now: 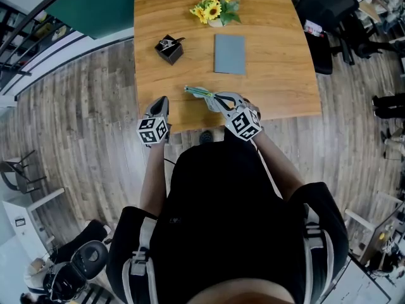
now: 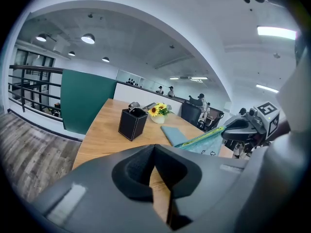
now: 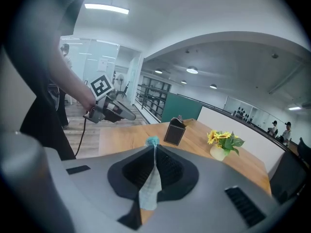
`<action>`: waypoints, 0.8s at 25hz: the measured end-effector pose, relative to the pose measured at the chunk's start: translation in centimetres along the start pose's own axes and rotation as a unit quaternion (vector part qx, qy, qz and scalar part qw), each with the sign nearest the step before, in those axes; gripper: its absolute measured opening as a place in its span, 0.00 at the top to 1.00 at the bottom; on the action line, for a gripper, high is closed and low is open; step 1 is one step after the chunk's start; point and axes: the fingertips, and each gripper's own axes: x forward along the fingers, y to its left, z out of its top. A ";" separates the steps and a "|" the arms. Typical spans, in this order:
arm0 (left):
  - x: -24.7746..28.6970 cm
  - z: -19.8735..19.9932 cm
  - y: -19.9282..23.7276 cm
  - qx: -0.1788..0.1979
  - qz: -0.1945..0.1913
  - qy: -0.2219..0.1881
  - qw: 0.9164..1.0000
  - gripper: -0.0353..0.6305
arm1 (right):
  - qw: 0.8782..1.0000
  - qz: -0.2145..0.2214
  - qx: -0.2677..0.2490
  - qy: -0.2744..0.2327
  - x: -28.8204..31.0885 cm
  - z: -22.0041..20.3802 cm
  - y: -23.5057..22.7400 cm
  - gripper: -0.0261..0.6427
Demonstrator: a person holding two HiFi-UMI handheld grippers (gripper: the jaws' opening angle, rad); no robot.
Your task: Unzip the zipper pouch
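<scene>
Pinching zipper pouch [image 1: 198, 92] in right claw [image 1: 219, 99], long axis pointing leftward

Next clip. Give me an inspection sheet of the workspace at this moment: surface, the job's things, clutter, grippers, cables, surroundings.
Surface: wooden table, mostly bare.
Job's things: zipper pouch held at the table's near edge; whether the zip is open cannot be told.
Clutter: black pen holder, grey notebook, sunflower pot, all apart from the pouch.
Grippers: right hand-held gripper shut on the pouch; left hand-held gripper shut, empty, to the pouch's left.
Cables: one cable hanging from the left hand-held gripper.
Surroundings: wood floor, office chairs, green partition.
</scene>
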 end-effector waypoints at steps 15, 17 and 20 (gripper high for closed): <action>-0.7 0.0 -1.0 0.013 -0.003 0.002 1.000 0.95 | 0.999 -0.039 0.023 0.011 -1.3 -1.6 -2.5 0.94; -0.7 -0.1 -1.0 0.014 -0.004 0.004 1.000 0.95 | 0.999 -0.042 0.027 0.011 -1.3 -1.6 -2.8 0.94; -0.7 -0.2 -0.9 0.013 -0.004 0.007 1.000 0.95 | 0.998 -0.046 0.030 0.010 -1.3 -1.6 -3.1 0.94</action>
